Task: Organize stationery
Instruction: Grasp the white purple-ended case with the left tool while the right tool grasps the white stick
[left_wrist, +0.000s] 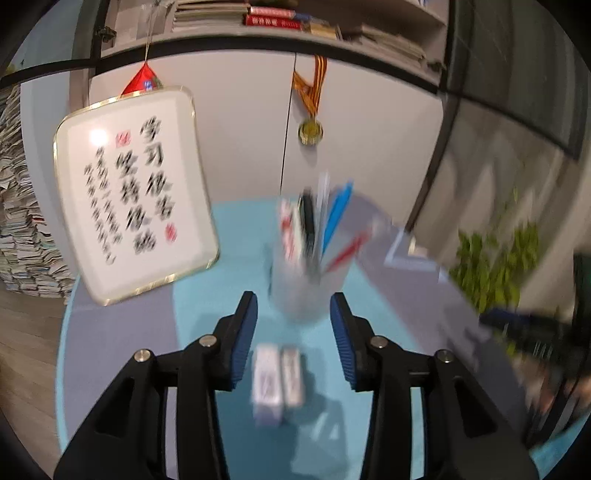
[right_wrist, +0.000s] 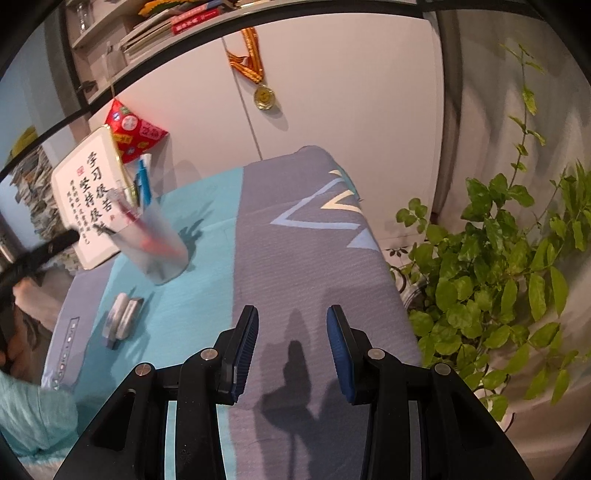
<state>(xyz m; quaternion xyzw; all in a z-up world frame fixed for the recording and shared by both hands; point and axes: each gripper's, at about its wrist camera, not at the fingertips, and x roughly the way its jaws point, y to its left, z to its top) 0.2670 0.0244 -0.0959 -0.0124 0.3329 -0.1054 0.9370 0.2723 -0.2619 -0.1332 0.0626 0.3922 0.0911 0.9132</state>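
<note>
A frosted translucent pen cup (left_wrist: 308, 284) holding several pens stands on the teal part of the table cloth; it also shows in the right wrist view (right_wrist: 157, 243). Two small white erasers (left_wrist: 279, 378) lie side by side in front of the cup, also seen in the right wrist view (right_wrist: 123, 319). My left gripper (left_wrist: 293, 339) is open and empty, above the erasers and just short of the cup. My right gripper (right_wrist: 291, 350) is open and empty over the grey part of the cloth, right of the cup and erasers.
A gold-framed calligraphy board (left_wrist: 135, 194) leans at the table's back left. A medal (left_wrist: 310, 131) hangs on the white cabinet behind. A leafy green plant (right_wrist: 491, 273) stands beyond the table's right edge (right_wrist: 391, 273). Stacked books fill the far left.
</note>
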